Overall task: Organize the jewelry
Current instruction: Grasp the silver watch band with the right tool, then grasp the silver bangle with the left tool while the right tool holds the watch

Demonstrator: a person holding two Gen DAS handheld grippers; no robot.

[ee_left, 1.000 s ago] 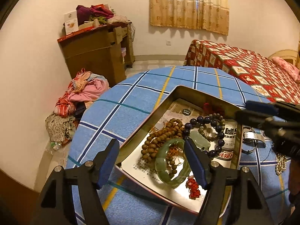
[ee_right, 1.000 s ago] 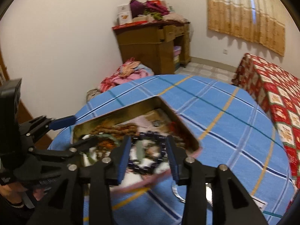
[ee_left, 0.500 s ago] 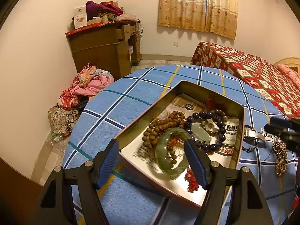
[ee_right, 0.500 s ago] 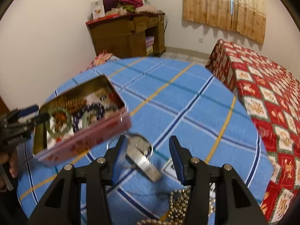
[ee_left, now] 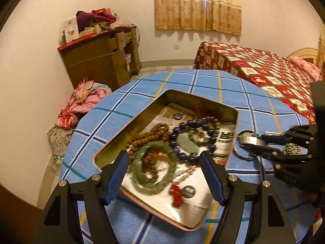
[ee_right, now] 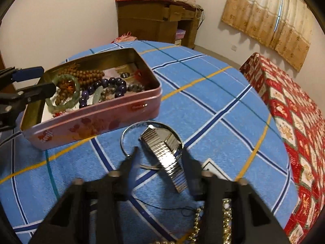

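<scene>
A pink tin box (ee_right: 95, 120) sits on the blue plaid table (ee_right: 213, 105); it also shows in the left wrist view (ee_left: 203, 98). It holds a green bangle (ee_left: 156, 167), brown wooden beads (ee_left: 150, 136), dark purple beads (ee_left: 193, 138) and a red charm (ee_left: 177, 196). My left gripper (ee_left: 165, 178) is open above the box's near end. My right gripper (ee_right: 160, 162) is open, its fingers either side of a silver metal watch band (ee_right: 166, 152) lying on a thin silver hoop (ee_right: 130, 131) beside the box. A gold bead chain (ee_right: 225, 219) lies under the right gripper.
A wooden cabinet (ee_left: 101, 61) piled with clothes stands by the far wall. A heap of clothes (ee_left: 81, 105) lies on the floor left of the table. A bed with a red patterned cover (ee_left: 264, 71) is on the right. A white card (ee_right: 211, 166) lies near the watch band.
My right gripper has swung away from over the box and come down to the watch band on the table. My left gripper has stayed open over the box.
</scene>
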